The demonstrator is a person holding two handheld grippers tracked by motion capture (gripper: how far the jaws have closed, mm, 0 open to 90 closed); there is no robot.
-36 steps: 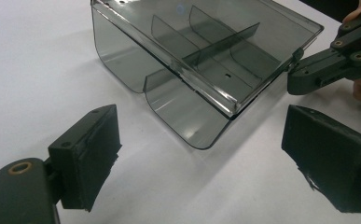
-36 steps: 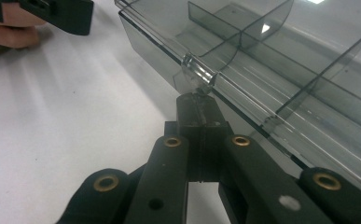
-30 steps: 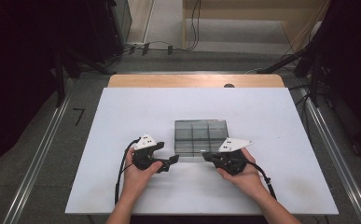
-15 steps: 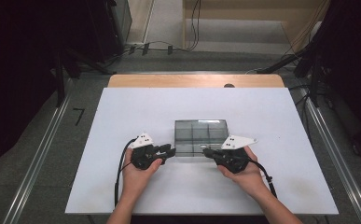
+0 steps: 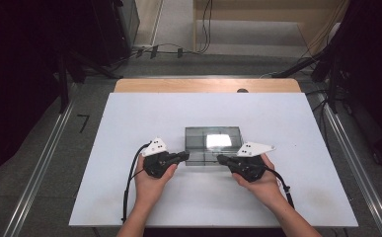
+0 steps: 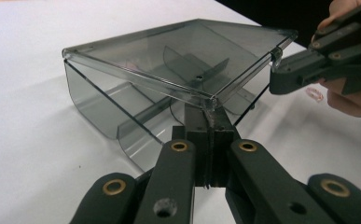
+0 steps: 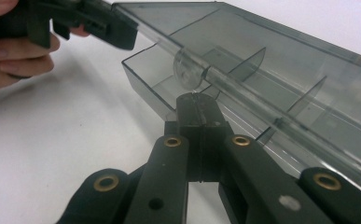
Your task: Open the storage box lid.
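White table (image 5: 144, 123) w/ a strip of bare wood along the far edge (image 5: 178, 85), a small dark spot (image 5: 242, 91) on that strip. Surface is plain white, a few faint smudges near the front-left corner. One thing on it: a smoky clear plastic box (image 5: 212, 144), sitting approx. centre, slightly toward the near side. Box has dividers inside, compartments look bare. Lid (image 6: 178, 51) is up at the near edge, tilted, base (image 6: 122, 116) flat on the tabletop. Light glares off the lid's right half in the high view. Table stands on a grey floor (image 5: 45, 163), metal rails (image 5: 40, 158) running along both sides.
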